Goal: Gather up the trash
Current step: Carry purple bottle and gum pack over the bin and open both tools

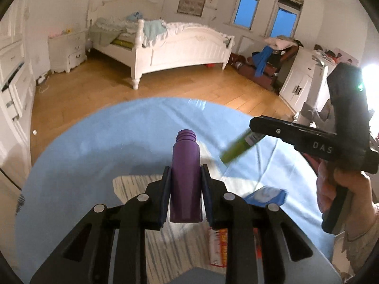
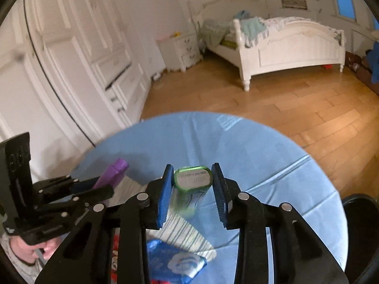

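Note:
My left gripper (image 1: pixel 186 177) is shut on a purple capless bottle (image 1: pixel 186 177), held above the round blue-covered table (image 1: pixel 83 165). My right gripper (image 2: pixel 193 184) holds a green tube-like container (image 2: pixel 192 179) between its blue pads, lifted above the table. In the left wrist view the right gripper (image 1: pixel 257 131) shows at right with the green container (image 1: pixel 236 149) sticking out of it, blurred. In the right wrist view the left gripper (image 2: pixel 94 187) shows at left with the purple bottle (image 2: pixel 113 172).
A blue wet-wipes pack (image 2: pixel 175 262), a striped cloth (image 2: pixel 184 234) and a red-and-white packet (image 1: pixel 219 248) lie on the table. Behind are wooden floor, a white bed (image 1: pixel 170 45), a nightstand (image 1: pixel 67 52) and white wardrobes (image 2: pixel 71 59).

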`<state>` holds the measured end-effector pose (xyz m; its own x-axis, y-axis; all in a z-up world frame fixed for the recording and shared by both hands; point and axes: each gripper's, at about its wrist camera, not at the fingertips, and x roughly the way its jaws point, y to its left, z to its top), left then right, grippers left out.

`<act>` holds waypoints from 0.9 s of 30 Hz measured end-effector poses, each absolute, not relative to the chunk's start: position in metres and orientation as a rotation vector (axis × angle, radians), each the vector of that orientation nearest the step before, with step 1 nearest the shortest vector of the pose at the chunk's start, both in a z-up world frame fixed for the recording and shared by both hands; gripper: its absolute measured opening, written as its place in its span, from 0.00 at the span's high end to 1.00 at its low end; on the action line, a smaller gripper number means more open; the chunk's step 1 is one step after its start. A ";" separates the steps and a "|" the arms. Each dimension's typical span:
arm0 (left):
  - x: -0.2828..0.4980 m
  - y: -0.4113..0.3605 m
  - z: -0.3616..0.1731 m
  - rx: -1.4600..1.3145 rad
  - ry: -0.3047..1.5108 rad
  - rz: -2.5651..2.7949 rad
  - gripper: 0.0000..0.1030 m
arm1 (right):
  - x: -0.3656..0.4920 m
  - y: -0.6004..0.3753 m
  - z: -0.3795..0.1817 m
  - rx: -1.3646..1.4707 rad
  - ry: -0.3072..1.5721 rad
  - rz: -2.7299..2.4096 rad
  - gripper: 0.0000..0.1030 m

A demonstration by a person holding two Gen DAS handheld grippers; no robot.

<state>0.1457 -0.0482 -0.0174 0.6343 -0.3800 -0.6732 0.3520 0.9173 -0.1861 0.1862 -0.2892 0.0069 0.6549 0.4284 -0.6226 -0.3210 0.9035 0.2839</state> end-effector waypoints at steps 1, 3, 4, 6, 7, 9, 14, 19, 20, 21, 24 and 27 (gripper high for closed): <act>0.144 -0.052 -0.013 -0.032 0.770 -0.423 0.76 | 0.183 -0.294 0.011 0.165 0.733 0.423 0.68; 0.141 -0.061 -0.005 -0.022 0.758 -0.438 0.76 | 0.176 -0.306 0.018 0.184 0.709 0.417 0.68; 0.138 -0.066 -0.002 -0.018 0.754 -0.447 0.76 | 0.171 -0.314 0.022 0.197 0.692 0.412 0.68; 0.135 -0.077 0.003 -0.007 0.748 -0.460 0.76 | 0.164 -0.328 0.026 0.213 0.674 0.409 0.69; 0.133 -0.084 0.005 -0.007 0.748 -0.472 0.76 | 0.160 -0.336 0.029 0.220 0.663 0.404 0.69; 0.131 -0.097 0.007 -0.005 0.749 -0.495 0.76 | 0.155 -0.347 0.033 0.231 0.645 0.395 0.69; 0.122 -0.140 0.012 0.032 0.744 -0.557 0.76 | 0.127 -0.392 0.045 0.248 0.585 0.324 0.69; 0.116 -0.184 0.013 0.050 0.748 -0.632 0.76 | 0.103 -0.446 0.043 0.273 0.558 0.221 0.69; 0.116 -0.191 0.012 0.056 0.750 -0.645 0.76 | 0.099 -0.456 0.041 0.275 0.554 0.200 0.69; 0.114 -0.203 0.012 0.064 0.750 -0.665 0.76 | 0.095 -0.465 0.039 0.277 0.554 0.181 0.69; 0.109 -0.235 0.008 0.078 0.758 -0.719 0.76 | 0.085 -0.495 0.028 0.288 0.561 0.123 0.69; 0.103 -0.268 0.003 0.099 0.765 -0.771 0.76 | 0.074 -0.519 0.014 0.308 0.575 0.078 0.69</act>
<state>0.1034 -0.2681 0.0029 0.4663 -0.5930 -0.6564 0.6616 0.7264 -0.1862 0.0742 -0.5191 0.0136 0.8374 0.1582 -0.5232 0.0127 0.9513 0.3080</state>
